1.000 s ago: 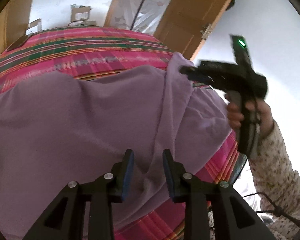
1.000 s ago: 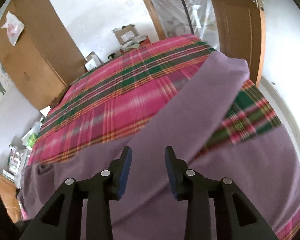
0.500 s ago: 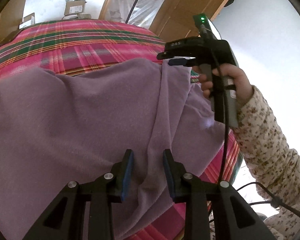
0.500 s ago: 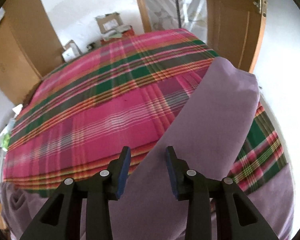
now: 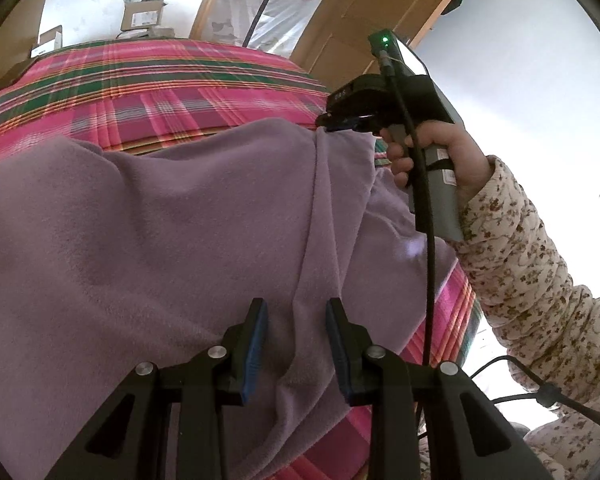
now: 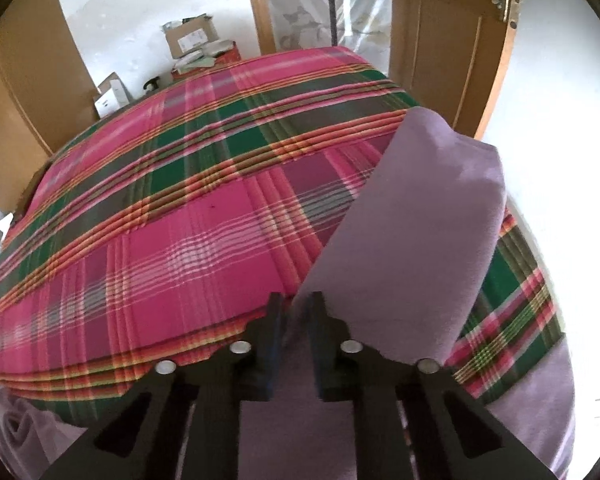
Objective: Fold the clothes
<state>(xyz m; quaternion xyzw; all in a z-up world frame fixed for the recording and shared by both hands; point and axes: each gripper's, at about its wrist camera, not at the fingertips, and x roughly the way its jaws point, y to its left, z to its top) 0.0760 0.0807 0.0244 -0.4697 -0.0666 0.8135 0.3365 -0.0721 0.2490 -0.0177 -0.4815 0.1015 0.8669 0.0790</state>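
1. Centrally, a lilac fleece garment (image 5: 160, 220) lies spread on a bed under a pink, green and orange plaid cover (image 6: 160, 220), one sleeve (image 6: 420, 232) stretched toward the far edge.
2. Right gripper (image 6: 296, 312): jaws closing, nearly together, with the sleeve's near fabric between them.
3. Left gripper (image 5: 296, 320): jaws spread, poised over a ridge of the garment, gripping nothing.
4. Person's right hand (image 5: 440, 152), in a floral sleeve (image 5: 540, 280).
5. Beyond: cardboard boxes (image 6: 188, 40), wooden door (image 6: 452, 40).
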